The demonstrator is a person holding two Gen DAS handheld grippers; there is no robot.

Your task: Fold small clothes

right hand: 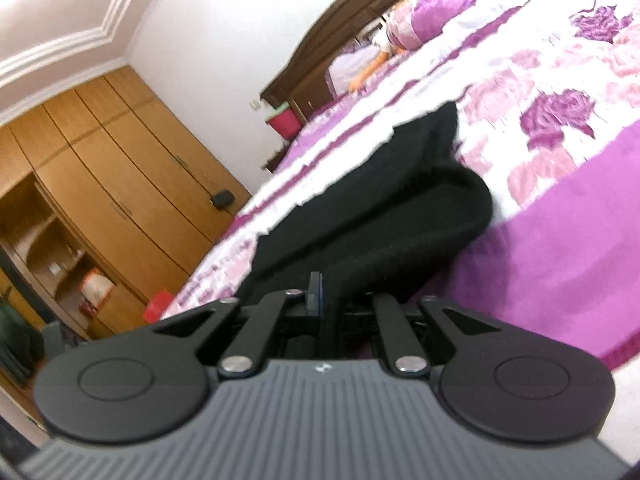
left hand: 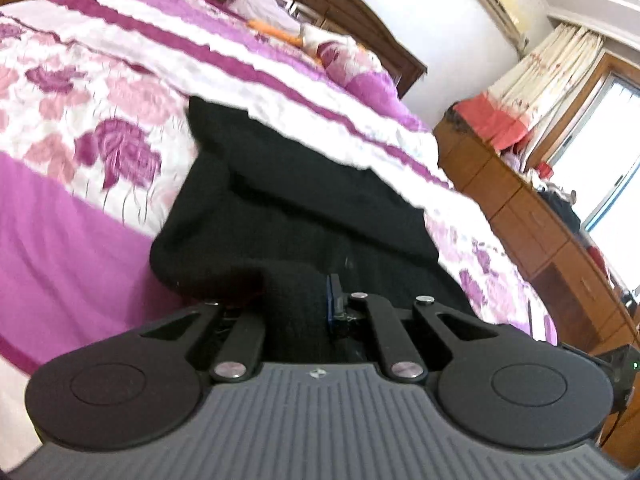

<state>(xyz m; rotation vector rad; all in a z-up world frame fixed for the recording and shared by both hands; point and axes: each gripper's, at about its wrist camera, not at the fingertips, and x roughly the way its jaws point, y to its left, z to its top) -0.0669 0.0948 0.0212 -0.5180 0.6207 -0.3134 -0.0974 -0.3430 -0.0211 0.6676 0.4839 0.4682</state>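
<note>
A black garment [left hand: 288, 208] lies on the purple and white floral bedspread [left hand: 80, 184]. Its near edge is lifted and rolled over my left gripper [left hand: 296, 296], which is shut on it; the cloth hides the fingertips. In the right wrist view the same black garment [right hand: 380, 216] stretches away across the bedspread [right hand: 560, 220]. My right gripper [right hand: 324, 292] is shut on its near edge, with the cloth curling up over the jaws.
A dark wooden headboard [left hand: 340, 12] and pillows [left hand: 352, 60] stand at the far end. A wooden dresser [left hand: 540, 232] runs along the bed's side. A tall wooden wardrobe [right hand: 120, 168] and a pink bin [right hand: 284, 122] stand on the other side.
</note>
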